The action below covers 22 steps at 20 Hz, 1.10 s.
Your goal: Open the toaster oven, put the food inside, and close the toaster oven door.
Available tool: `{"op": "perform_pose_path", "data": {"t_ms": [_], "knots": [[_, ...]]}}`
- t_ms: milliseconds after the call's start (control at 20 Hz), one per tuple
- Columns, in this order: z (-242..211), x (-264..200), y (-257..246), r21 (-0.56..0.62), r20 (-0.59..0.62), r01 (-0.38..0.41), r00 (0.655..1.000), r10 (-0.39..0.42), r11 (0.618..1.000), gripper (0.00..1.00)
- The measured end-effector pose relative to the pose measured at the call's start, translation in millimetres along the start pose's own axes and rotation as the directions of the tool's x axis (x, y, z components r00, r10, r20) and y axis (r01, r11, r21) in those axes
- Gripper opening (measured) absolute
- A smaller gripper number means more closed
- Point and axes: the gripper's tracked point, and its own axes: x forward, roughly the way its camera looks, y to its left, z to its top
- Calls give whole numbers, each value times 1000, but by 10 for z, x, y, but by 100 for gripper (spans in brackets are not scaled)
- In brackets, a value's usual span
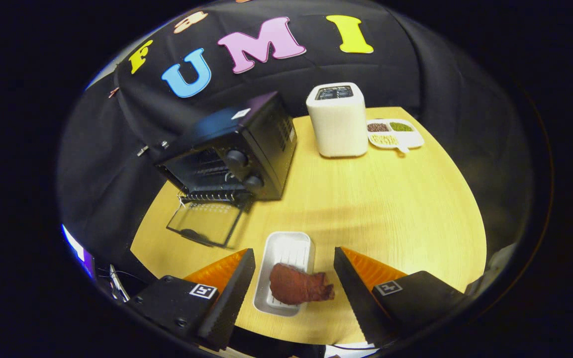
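Meat (297,284) on white tray (286,248) between spread-apart fingers of hand-held gripper (294,271), untouched.

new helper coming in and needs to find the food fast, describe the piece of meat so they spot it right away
On the wooden table, in front of the black toaster oven with its door folded down, lies a white tray. The meat sits at the tray's near end, between the open jaws of the gripper: the one dark reddish-brown lump there.

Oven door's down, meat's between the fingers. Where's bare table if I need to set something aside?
Widest bare patch: the table between toaster, sectioned dish and open gripper. Crowded around the toaster oven, its lowered door and the tray of meat.
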Motion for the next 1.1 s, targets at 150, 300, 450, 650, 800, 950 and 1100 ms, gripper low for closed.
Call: {"op": "perform_pose_path", "data": {"t_ms": [150, 300, 450, 650, 800, 950, 1100], "knots": [[-266, 96, -110, 68, -53, -1, 999, 5, 998, 99], [-406, 164, -166, 139, -87, -11, 996, 24, 990, 97], [-396, 177, -194, 207, -82, -29, 996, 46, 978, 95], [-359, 230, -221, 264, -89, -50, 993, 75, 963, 51], [-320, 265, -252, 281, -91, -49, 993, 77, 959, 34], [-356, 261, -191, 342, -138, -83, 981, 138, 936, 28], [-332, 263, -168, 390, -137, -102, 976, 168, 915, 19]]}}
